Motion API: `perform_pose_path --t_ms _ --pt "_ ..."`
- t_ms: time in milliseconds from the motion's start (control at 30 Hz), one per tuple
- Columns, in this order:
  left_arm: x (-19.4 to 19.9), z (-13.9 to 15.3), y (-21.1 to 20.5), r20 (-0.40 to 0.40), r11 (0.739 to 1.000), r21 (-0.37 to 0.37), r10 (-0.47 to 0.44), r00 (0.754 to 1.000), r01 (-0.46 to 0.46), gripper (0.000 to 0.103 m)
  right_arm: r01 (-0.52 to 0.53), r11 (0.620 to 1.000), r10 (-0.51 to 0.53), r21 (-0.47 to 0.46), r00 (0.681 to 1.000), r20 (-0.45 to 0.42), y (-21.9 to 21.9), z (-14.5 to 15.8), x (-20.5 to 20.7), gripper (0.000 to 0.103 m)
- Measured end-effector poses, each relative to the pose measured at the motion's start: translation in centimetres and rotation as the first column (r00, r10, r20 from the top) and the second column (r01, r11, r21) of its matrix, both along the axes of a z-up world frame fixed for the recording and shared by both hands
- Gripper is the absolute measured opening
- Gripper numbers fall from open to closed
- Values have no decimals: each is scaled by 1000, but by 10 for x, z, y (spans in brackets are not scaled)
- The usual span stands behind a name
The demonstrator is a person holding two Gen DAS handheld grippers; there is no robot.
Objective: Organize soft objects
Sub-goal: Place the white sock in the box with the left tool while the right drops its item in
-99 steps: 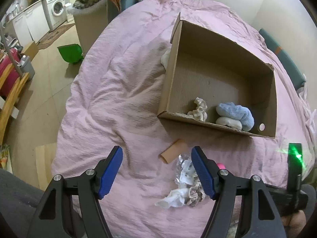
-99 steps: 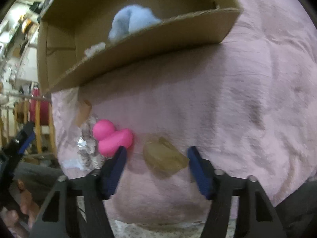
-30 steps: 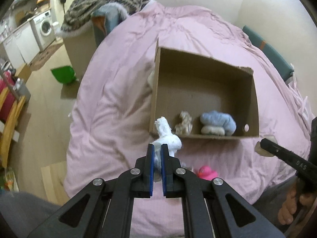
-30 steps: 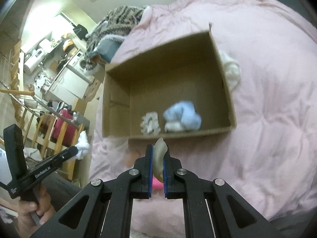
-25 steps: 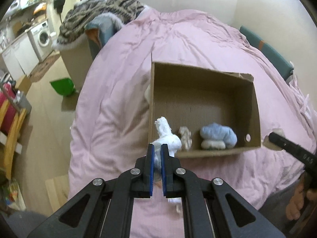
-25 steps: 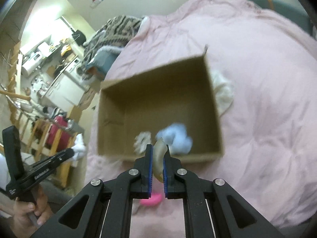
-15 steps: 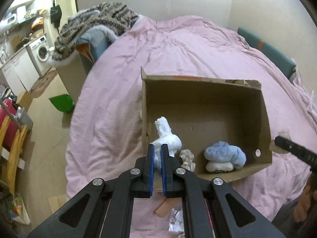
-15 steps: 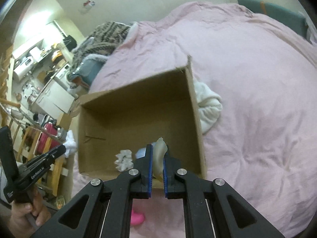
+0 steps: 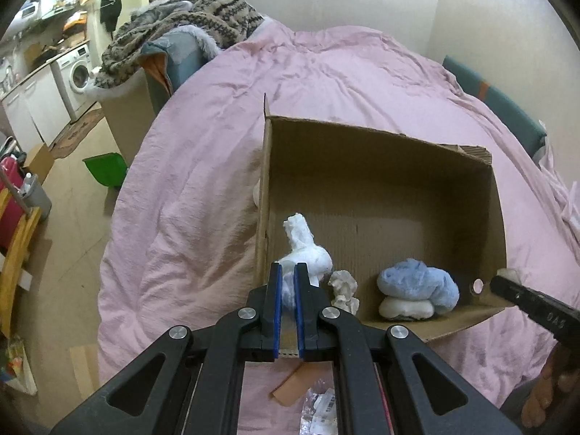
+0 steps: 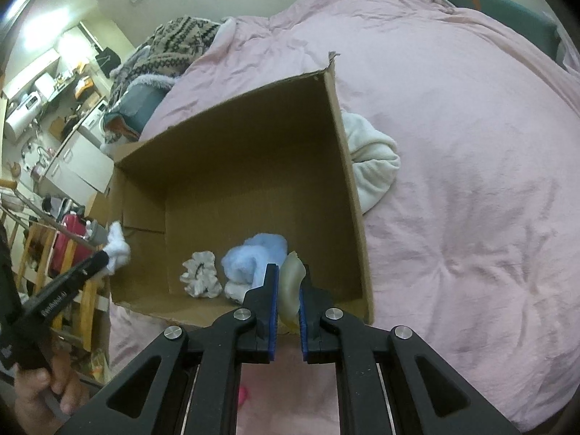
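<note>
At lower centre of the left wrist view, white sock pinched by left gripper, long axis pointing up-frame over cardboard box, right gripper clamped on upright pale translucent piece, pink duvet beneath.

A home: pink-quilted bed, washing machine beyond

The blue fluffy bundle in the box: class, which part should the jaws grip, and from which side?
Probably from above, across the blue fluffy bundle's rounded top. It lies on a white piece near the cardboard box's front wall, so a sideways approach looks blocked, while the open top is free.
</note>
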State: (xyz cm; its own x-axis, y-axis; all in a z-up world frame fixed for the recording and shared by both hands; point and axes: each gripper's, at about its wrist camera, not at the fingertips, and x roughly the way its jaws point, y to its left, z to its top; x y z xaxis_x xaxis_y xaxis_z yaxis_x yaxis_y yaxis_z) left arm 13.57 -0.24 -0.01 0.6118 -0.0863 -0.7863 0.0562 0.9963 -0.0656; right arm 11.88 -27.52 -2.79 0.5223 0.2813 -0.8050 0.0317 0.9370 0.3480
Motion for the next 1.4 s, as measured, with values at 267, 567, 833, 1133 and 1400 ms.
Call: perform_pose_path --t_ms 267,567,833,1133,1400 --pt "-9 2 -14 54 997 66 -55 997 52 6 -23 1000 23 -22 1000 -6 6 -2 -1 12" --pt "-10 1 -17 51 996 69 -63 997 59 6 -21 999 21 -24 1000 -3 7 -1 -1 12" --pt "-10 -1 -14 38 997 49 -60 997 58 9 -7 1000 7 22 1000 -11 1 -2 -1 32" --pt "-13 2 -17 52 996 66 -58 997 55 63 47 997 -50 69 998 44 -9 9 -6 77" --pt "-17 6 -18 77 996 78 -59 995 53 71 42 997 -44 70 999 30 -10 8 -3 78"
